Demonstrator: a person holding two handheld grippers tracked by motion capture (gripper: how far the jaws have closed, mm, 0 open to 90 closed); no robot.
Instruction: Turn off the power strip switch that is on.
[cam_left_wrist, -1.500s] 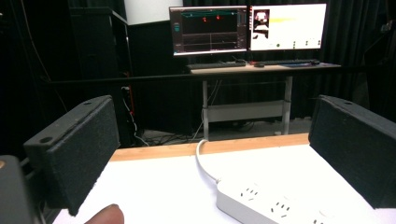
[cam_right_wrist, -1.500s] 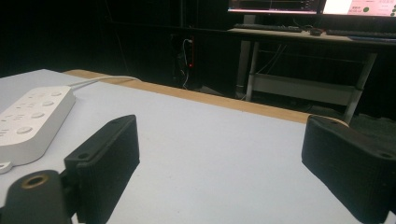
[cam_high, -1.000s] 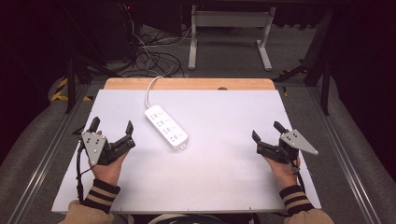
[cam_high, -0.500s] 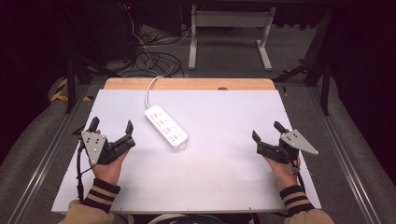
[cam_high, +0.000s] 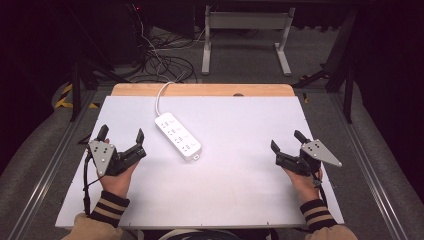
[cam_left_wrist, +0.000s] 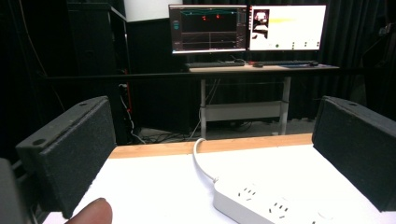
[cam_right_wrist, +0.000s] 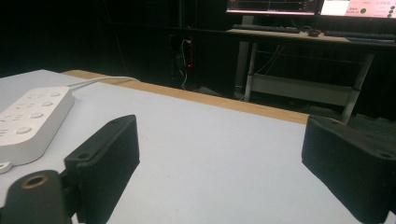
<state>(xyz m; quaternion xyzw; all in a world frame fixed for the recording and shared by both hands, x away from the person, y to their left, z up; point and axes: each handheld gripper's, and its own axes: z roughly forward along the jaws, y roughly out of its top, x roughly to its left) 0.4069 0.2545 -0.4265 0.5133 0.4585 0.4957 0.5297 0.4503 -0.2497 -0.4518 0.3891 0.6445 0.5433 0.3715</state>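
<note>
Here, empty parted tongs (cam_high: 121, 136) beside power strip (cam_high: 178, 136)

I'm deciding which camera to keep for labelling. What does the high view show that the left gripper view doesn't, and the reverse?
High view alone: both hands, the left gripper and right gripper with jaws apart, the whole power strip, striped cuffs.

Left gripper view alone: two lit monitors, a keyboard on the far desk, a fingertip at the bottom edge.

Both: the white table, its wooden far edge, the strip's cord, the desk frame behind.
</note>
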